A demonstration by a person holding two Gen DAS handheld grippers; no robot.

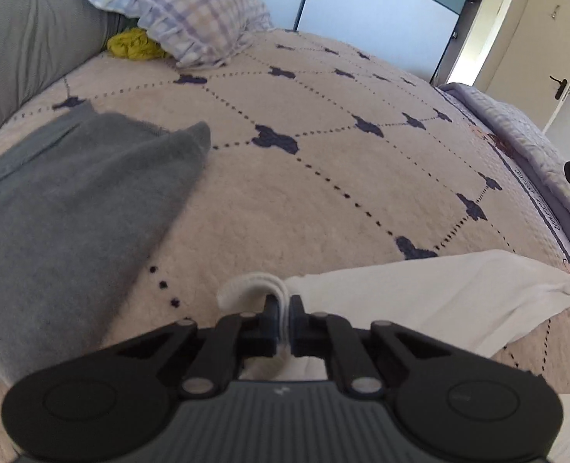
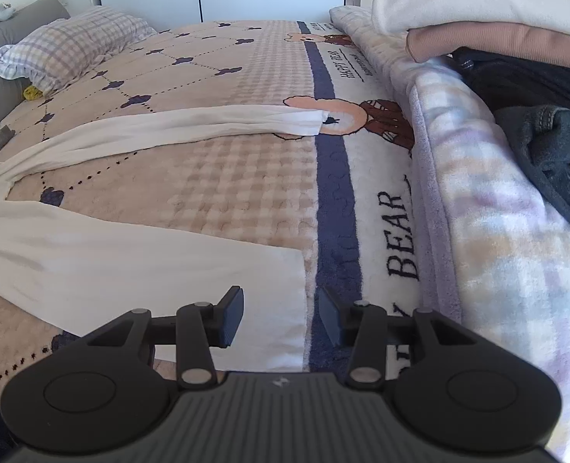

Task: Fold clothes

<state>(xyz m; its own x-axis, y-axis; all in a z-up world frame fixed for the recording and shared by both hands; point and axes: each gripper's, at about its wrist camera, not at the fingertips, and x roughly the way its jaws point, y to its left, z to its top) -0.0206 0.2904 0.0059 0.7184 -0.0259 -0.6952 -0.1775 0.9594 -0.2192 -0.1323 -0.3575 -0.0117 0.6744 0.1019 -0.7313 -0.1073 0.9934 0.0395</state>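
- Left gripper (image 1: 284, 308): the fingers (image 1: 271, 310) are pressed together on a ribbed edge of the white garment (image 1: 431, 293); the pinched strip curls up and over to the left above the fingertips.
- White garment, left wrist view: from the pinch it runs to the right across the bed cover (image 1: 323, 162), ending in a gathered tip near the bed's right edge.
- White garment (image 2: 103, 247), right wrist view: it lies spread on the bed, its body in the foreground and one long sleeve (image 2: 208, 123) stretched toward the bear print (image 2: 362, 115).
- Right gripper (image 2: 281, 318): the fingers (image 2: 233, 314) stand apart at a middling width and hold nothing; the straight side edge of the garment lies in the gap below them. Whether they touch the cloth cannot be told.
- Grey garment (image 1: 65, 208): flat on the bed, left of the left gripper and apart from the white one.
- Checked pillow (image 1: 177, 7): at the head of the bed, a small yellow cloth (image 1: 134, 44) just beside it.
- Stack of clothes (image 2: 508, 27): white and pink pieces over dark ones, on a folded checked blanket (image 2: 497, 231) at the right.
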